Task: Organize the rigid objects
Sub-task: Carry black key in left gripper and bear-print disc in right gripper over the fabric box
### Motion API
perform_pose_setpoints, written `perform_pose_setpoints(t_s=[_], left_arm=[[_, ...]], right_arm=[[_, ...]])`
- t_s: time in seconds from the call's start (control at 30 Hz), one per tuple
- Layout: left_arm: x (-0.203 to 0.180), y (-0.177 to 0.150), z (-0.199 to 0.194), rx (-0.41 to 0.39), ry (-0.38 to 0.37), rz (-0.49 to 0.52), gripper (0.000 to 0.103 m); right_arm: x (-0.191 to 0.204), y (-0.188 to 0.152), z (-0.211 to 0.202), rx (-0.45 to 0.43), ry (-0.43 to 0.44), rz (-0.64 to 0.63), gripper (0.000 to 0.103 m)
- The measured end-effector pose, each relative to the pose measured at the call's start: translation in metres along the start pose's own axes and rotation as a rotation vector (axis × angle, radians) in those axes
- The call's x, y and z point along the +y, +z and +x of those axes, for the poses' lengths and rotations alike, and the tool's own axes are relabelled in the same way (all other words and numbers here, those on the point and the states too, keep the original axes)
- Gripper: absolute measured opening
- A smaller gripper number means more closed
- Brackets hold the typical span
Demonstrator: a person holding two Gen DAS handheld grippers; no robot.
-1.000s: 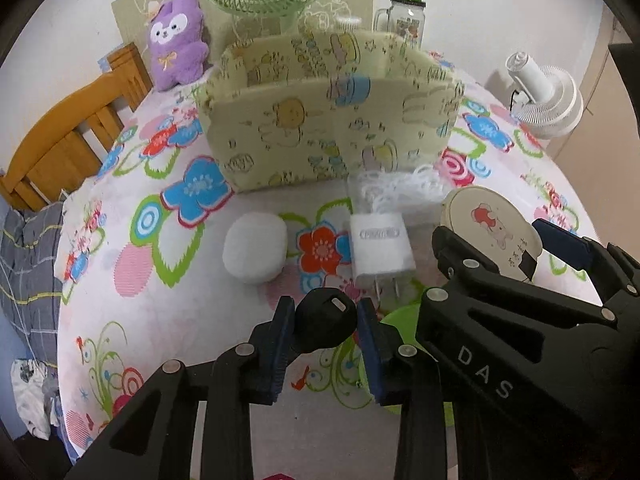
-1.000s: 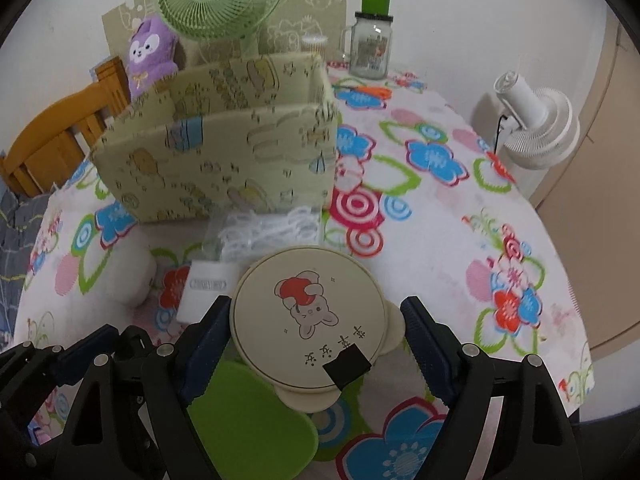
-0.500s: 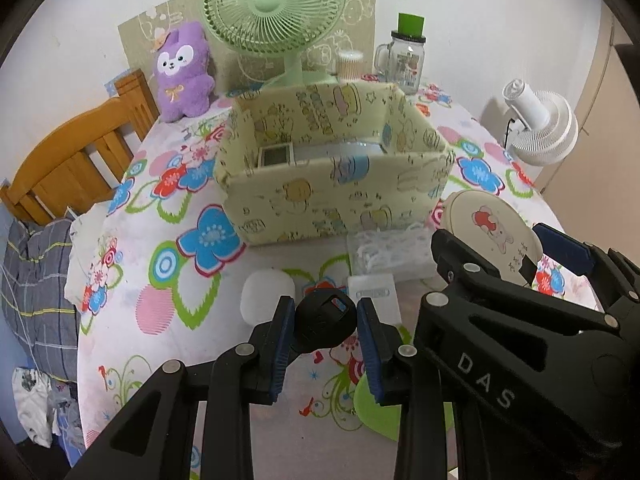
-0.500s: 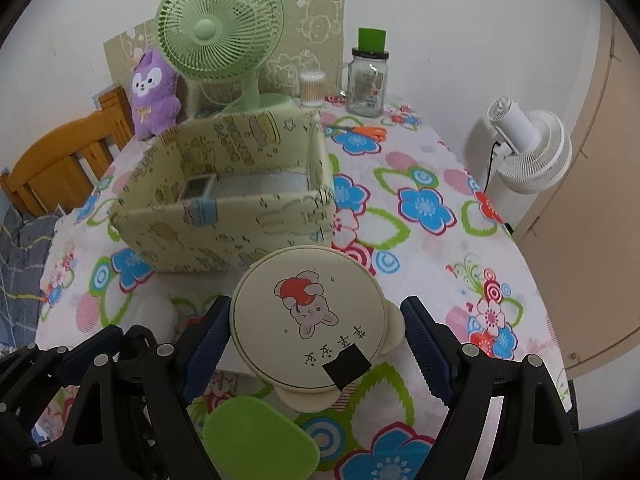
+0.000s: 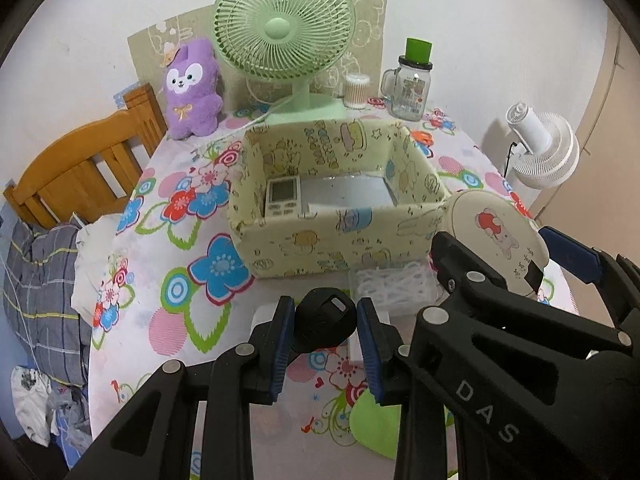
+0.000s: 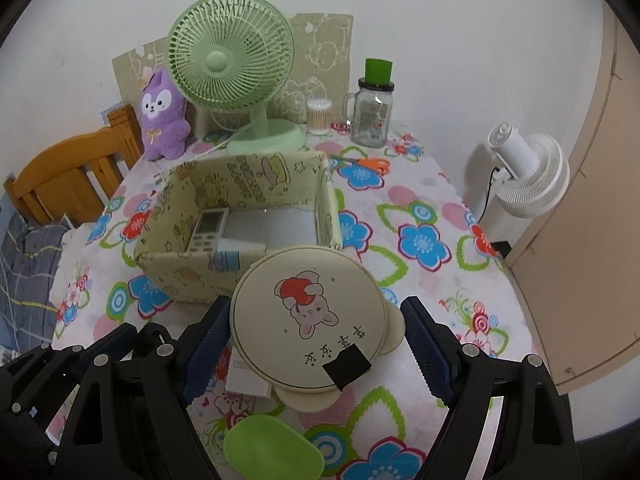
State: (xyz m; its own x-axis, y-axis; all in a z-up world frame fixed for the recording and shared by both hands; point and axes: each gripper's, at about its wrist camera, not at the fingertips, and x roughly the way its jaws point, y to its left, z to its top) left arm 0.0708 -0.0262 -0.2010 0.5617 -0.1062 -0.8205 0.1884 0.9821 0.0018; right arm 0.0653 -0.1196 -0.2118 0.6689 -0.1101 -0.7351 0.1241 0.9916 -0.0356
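The storage box point(image 5: 340, 236) stands open-topped ahead. Inside, a remote point(image 5: 283, 197) lies against its left wall, and the rest of the floor is bare, so there is room to come down on the right side. Its near wall rises between both claws and that floor. Behind the box, the green fan point(image 6: 230, 68), a plush toy point(image 5: 192, 88), a cotton-swab tub point(image 6: 319, 117) and a jar point(image 6: 374, 108) crowd the far edge. The tabletop point(image 6: 432, 280) right of the box is open.
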Motion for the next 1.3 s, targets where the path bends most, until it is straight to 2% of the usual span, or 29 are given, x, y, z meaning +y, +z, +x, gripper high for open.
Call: perform_pose_setpoints(t_s=[0.63, 1.3], left_arm=[[0.006, 0.035, -0.012, -0.059, 0.031, -0.025, 0.032], [0.003, 0.070, 0.005, -0.067, 0.029, -0.032, 0.032]], right_arm=[[0.007, 0.038, -0.010, -0.045, 0.013, -0.026, 0.086], [0.001, 0.070, 0.016, -0.003, 0.022, -0.012, 0.086]])
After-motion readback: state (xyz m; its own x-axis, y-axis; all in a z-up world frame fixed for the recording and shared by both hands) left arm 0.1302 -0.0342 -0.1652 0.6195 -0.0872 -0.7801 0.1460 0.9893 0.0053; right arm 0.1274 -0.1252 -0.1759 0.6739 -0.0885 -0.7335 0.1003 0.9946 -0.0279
